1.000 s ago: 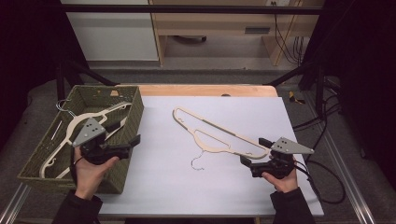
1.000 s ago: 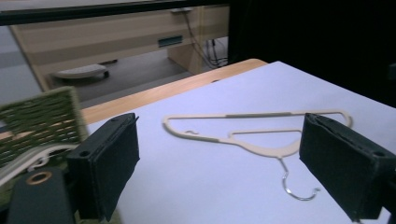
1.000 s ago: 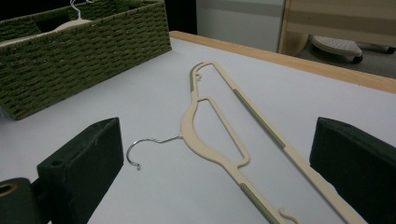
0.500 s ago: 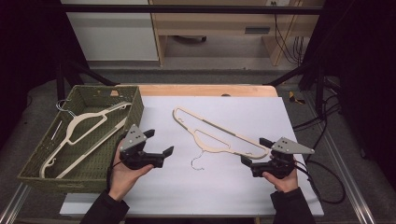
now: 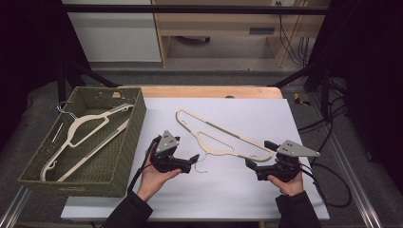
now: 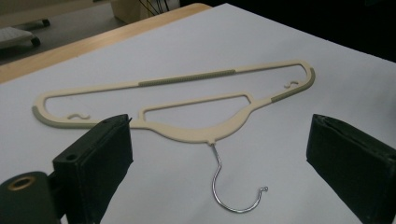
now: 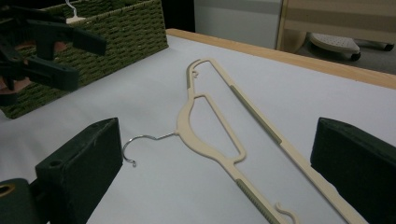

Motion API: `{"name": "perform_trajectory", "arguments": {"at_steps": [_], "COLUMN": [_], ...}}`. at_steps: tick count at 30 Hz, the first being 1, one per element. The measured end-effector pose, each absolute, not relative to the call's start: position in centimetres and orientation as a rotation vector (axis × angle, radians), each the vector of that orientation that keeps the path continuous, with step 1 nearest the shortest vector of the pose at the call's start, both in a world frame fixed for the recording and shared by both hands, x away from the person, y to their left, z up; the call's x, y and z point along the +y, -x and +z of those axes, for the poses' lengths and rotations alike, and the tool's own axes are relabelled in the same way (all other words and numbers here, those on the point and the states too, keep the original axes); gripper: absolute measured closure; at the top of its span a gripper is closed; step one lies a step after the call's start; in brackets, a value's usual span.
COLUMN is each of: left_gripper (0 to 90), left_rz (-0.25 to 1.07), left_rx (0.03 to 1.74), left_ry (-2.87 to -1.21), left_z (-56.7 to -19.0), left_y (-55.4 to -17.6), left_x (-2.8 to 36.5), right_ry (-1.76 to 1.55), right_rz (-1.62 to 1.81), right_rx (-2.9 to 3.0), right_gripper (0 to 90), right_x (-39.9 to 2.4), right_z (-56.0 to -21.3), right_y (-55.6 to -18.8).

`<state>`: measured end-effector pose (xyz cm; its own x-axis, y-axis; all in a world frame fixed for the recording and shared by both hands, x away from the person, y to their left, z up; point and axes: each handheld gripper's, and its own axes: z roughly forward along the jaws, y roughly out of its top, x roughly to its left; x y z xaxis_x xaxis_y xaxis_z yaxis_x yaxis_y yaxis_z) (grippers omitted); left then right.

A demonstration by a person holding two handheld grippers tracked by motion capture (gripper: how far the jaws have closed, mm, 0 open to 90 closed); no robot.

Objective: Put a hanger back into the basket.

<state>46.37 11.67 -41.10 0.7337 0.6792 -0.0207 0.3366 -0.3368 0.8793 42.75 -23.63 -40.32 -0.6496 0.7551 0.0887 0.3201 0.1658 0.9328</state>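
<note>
between the two grippers, flat on the table (image 5: 285, 118), lies the cream hanger (image 5: 223, 135) with its wire hook (image 6: 233, 186) pointing toward the person. left gripper (image 5: 187, 164): released, jaws spread wide, nothing between them, hovering just beside the hook end. right gripper (image 5: 253, 166): also released and empty, near the hanger's lower arm end. the basket (image 5: 119, 156) at the table's left already holds other hangers (image 5: 85, 133).

risks, as judged from here:
- hanger is thin and lies flush on the table; a low pinch may slide off or push it away instead of lifting.
- grabbing the wire hook alone could let the body swing and twist in the jaws.
- one-sided lift would tip the long frame, which might then catch the basket rim or snag the hangers inside.
</note>
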Motion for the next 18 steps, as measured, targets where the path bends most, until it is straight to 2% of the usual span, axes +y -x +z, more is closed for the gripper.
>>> {"name": "perform_trajectory", "arguments": {"at_steps": [13, 18], "left_gripper": [15.5, 25.0], "left_rz": [0.399, 0.398], "left_rx": [0.867, 0.895], "left_ry": [-2.009, -2.019], "left_z": [-44.6, -45.8], "left_y": [-47.9, -48.4], "left_x": [8.7, 8.1], "right_ry": [-1.025, -1.025], "right_rz": [1.486, 1.482], "right_rx": [2.055, 2.06], "right_gripper": [3.0, 3.1], "right_x": [-23.6, -23.6], "right_z": [-40.6, -40.6], "right_y": [-42.9, -42.9]}}
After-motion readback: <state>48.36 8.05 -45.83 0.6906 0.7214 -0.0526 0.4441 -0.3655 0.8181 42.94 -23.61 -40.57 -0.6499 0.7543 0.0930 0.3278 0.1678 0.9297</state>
